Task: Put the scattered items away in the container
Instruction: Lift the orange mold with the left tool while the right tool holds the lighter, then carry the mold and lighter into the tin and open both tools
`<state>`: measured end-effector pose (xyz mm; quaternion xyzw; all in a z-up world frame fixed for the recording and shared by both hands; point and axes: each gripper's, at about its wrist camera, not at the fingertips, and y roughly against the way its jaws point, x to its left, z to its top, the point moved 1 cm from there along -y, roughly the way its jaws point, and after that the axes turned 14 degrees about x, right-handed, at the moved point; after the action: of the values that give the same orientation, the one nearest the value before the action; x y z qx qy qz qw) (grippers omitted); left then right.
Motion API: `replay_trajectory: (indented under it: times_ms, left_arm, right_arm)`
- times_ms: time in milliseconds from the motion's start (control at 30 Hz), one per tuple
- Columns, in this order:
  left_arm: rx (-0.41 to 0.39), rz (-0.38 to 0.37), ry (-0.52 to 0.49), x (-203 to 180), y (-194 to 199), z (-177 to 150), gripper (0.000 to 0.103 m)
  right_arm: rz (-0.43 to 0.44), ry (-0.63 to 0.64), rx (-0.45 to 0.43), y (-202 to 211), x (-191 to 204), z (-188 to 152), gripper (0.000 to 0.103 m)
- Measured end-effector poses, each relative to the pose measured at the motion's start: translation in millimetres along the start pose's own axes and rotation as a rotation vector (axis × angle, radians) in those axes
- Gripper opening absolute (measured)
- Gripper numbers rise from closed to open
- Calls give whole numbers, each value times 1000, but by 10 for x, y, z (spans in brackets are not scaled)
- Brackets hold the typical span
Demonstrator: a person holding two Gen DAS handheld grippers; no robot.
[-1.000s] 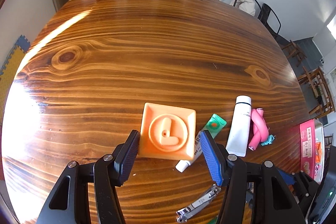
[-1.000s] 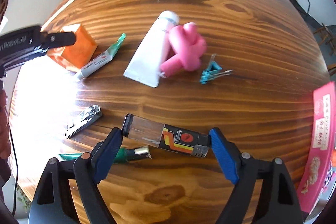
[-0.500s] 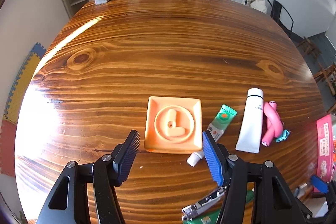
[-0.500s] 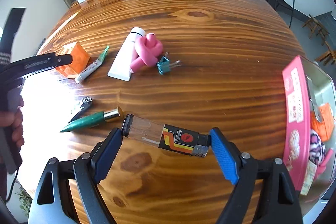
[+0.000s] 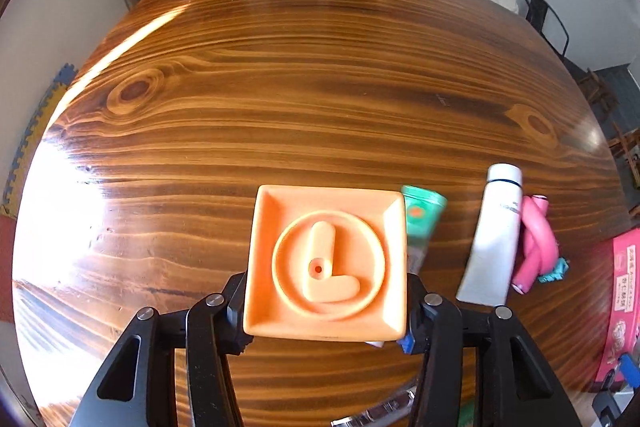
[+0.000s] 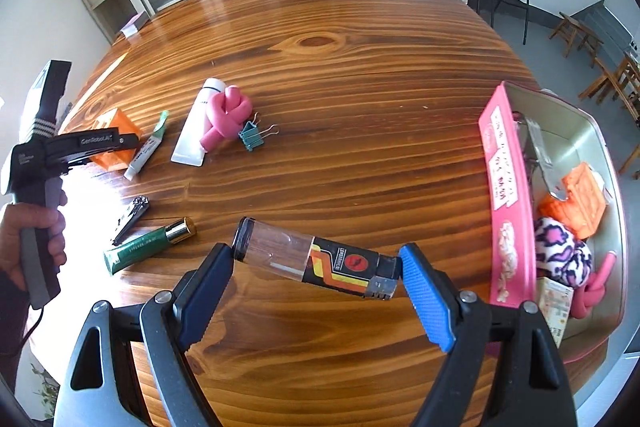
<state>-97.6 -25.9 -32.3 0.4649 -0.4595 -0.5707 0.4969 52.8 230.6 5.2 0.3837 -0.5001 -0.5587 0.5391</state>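
Right now I have two pickups going at once. My right claw (image 6: 316,269) is pinching a lighter (image 6: 316,259) end to end, held clear above the table (image 6: 360,67), and the pink tin (image 6: 506,195) that serves as the container sits just off to the right with its lid off. My left claw (image 5: 326,301) has just been closing and its pads now sit against both sides of the orange square block (image 5: 326,267), which looks gripped (I can't tell whether it is off the wood yet).

Next, as I judge it, the lighter needs carrying over the tin's pink wall and dropping into a free spot; the tin already holds an orange waffle-like piece (image 6: 578,205), a pink patterned ball (image 6: 560,251) and a metal tool, so I'd aim for the bare part of its floor. The block has the longer trip, right across the table.

Left to collect: the white tube (image 6: 196,123) with a pink knotted foam stick (image 6: 226,115) lying on it, a teal binder clip (image 6: 251,139) touching that knot, a small green-capped tube (image 6: 146,151) just beside the block, nail clippers (image 6: 130,215) and a dark green tube (image 6: 148,245). That small tube could get nudged as the block lifts.
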Motion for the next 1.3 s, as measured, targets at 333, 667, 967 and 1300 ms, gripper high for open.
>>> replay_trajectory:
  times_ms: [333,667,967,1300]
  left_arm:
    - [-50,-62,-55,-553,489,-377,54]
    - [-43,-138,-236,-1723,665,-705,54]
    - [-43,-205,-397,-2828,753,-919,54]
    - [-17,-253,-502,-3732,667,-1071,55]
  right_arm:
    - [18,22,-34,202,-235,-64,87]
    - [-8,-72,-75,496,-1032,-275,87]
    - [-47,-184,-77,655,-1872,-579,87]
    - [-45,-169,-59,673,-2344,-688,87]
